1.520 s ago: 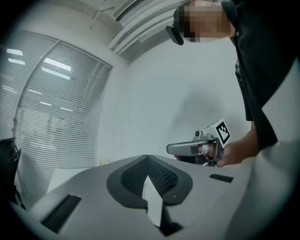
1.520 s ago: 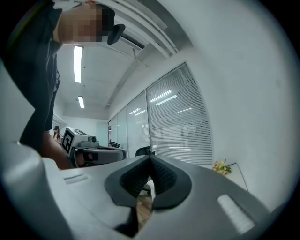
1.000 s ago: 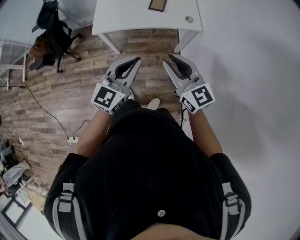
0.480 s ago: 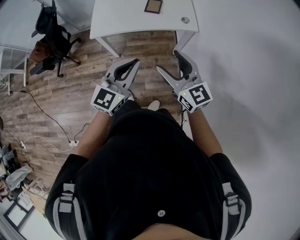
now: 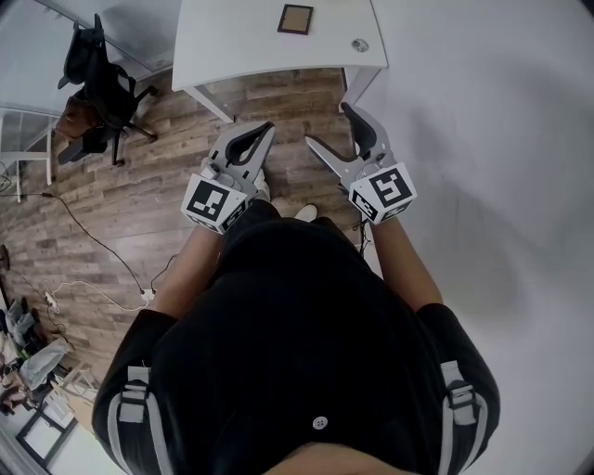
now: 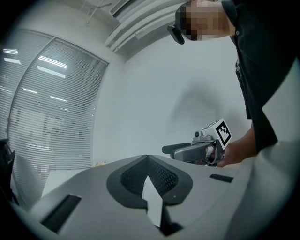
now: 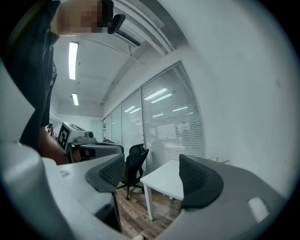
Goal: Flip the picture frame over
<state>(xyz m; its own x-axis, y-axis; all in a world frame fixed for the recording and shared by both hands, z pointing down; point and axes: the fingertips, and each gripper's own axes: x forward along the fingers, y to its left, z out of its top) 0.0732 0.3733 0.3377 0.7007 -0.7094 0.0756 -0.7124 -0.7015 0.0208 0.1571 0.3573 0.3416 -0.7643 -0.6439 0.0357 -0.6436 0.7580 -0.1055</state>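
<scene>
The picture frame (image 5: 296, 19), brown-edged with a tan face, lies flat on a white table (image 5: 232, 42) far ahead of both grippers. My left gripper (image 5: 267, 128) is held level over the wooden floor with its jaws shut and nothing in them; its pads (image 6: 161, 176) meet in the left gripper view. My right gripper (image 5: 328, 125) is level beside it, its jaws spread wide and still opening, with nothing between them. In the right gripper view, the gap of the right gripper (image 7: 150, 177) shows only the distant table (image 7: 164, 180).
A small round object (image 5: 359, 44) sits near the table's right corner. A black office chair (image 5: 102, 79) stands at the left, and cables and a power strip (image 5: 147, 295) lie on the floor. A white wall (image 5: 483, 139) runs along the right.
The right gripper's jaws have gone from nearly shut to wide open. The table and frame have slid lower in the head view as the person and both grippers moved towards them.
</scene>
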